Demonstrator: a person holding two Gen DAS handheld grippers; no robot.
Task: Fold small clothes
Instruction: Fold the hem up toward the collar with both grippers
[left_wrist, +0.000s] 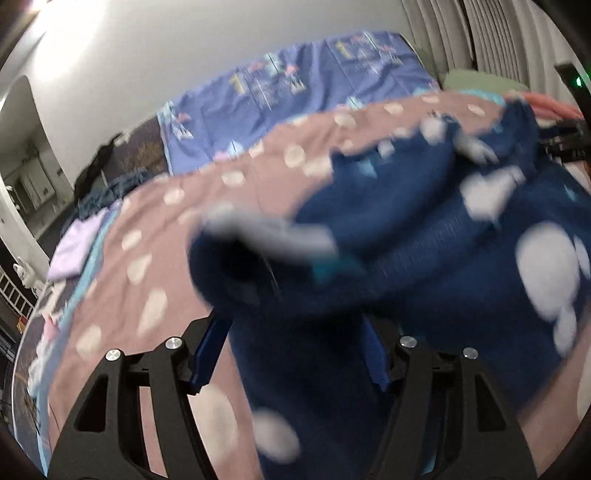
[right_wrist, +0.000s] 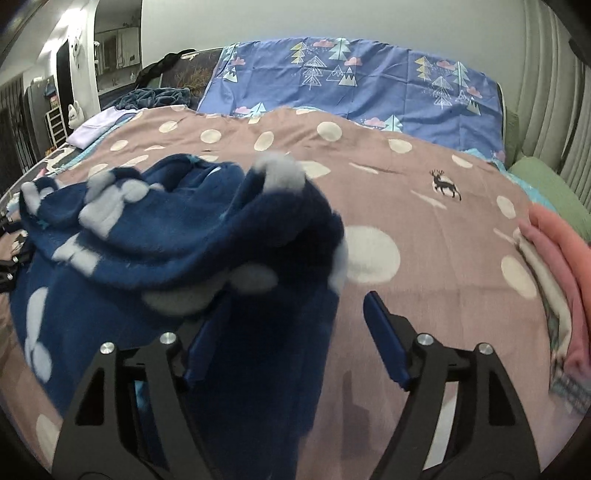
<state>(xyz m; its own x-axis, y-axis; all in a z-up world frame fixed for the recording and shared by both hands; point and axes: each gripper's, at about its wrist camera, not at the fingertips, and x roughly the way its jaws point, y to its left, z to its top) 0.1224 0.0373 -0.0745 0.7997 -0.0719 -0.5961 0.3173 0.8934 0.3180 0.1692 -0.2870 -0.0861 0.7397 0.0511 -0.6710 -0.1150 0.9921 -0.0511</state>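
A dark blue fleece garment with pale grey-white shapes (left_wrist: 424, 229) lies bunched on a brown bedspread with cream dots (left_wrist: 155, 258). In the left wrist view my left gripper (left_wrist: 291, 354) has its blue fingers (left_wrist: 207, 354) wide apart, and the garment drapes between and over them. In the right wrist view the garment (right_wrist: 177, 236) covers the left part of the bed and hangs between my right gripper's (right_wrist: 291, 343) fingers, which stand wide apart; the right finger (right_wrist: 384, 339) is bare. The left wrist view is blurred.
A blue sheet with a tree print (right_wrist: 369, 81) lies at the head of the bed. Folded pink and cream clothes (right_wrist: 557, 266) sit at the right edge, a green cushion (right_wrist: 550, 192) behind them. A lilac cloth (right_wrist: 96, 125) lies at the far left.
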